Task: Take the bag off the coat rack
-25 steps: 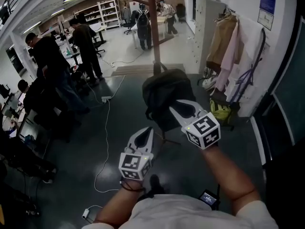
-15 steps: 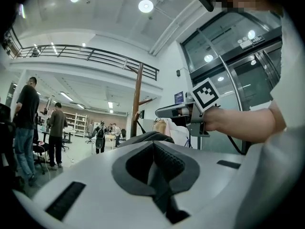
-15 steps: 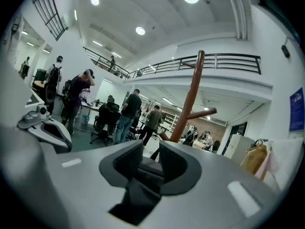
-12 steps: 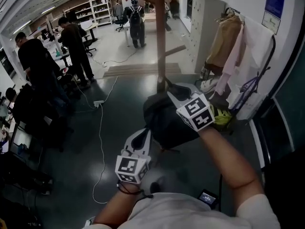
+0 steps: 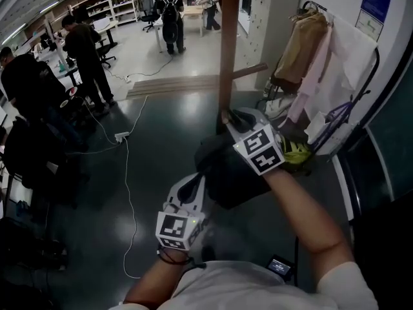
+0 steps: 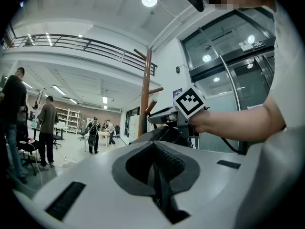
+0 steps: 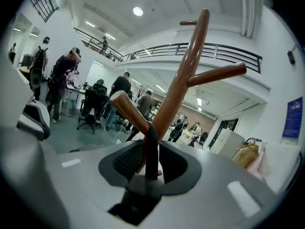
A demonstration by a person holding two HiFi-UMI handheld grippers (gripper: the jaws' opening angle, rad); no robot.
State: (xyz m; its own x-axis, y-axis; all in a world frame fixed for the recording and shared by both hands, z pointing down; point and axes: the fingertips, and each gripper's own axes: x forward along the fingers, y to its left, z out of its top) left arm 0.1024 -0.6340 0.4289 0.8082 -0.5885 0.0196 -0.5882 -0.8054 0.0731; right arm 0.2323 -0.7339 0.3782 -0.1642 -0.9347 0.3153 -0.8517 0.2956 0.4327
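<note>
A black backpack [image 5: 226, 173] hangs on a brown wooden coat rack [image 5: 228, 50]. My right gripper [image 5: 233, 116] is at the bag's top, against the pole. In the right gripper view the bag's black strap [image 7: 151, 147] runs up between the jaws and loops over a slanted peg [image 7: 128, 109]. The jaws are opening and the ribbed pads stand off the strap on both sides. My left gripper [image 5: 193, 181] hangs lower, just left of the bag, shut and holding nothing. In the left gripper view the coat rack [image 6: 145, 94] rises behind the right gripper [image 6: 159, 119].
Coats [image 5: 310, 50] hang on a wall rack at the right, with a yellow-green bag [image 5: 293, 152] on the floor below. A white cable [image 5: 129, 186] crosses the dark floor at the left. Several people [image 5: 80, 50] stand at desks far left. White lockers [image 5: 268, 18] stand behind the rack.
My right gripper has risen from the front of the bag to its top by the pole. The left gripper has stayed low beside the bag.
</note>
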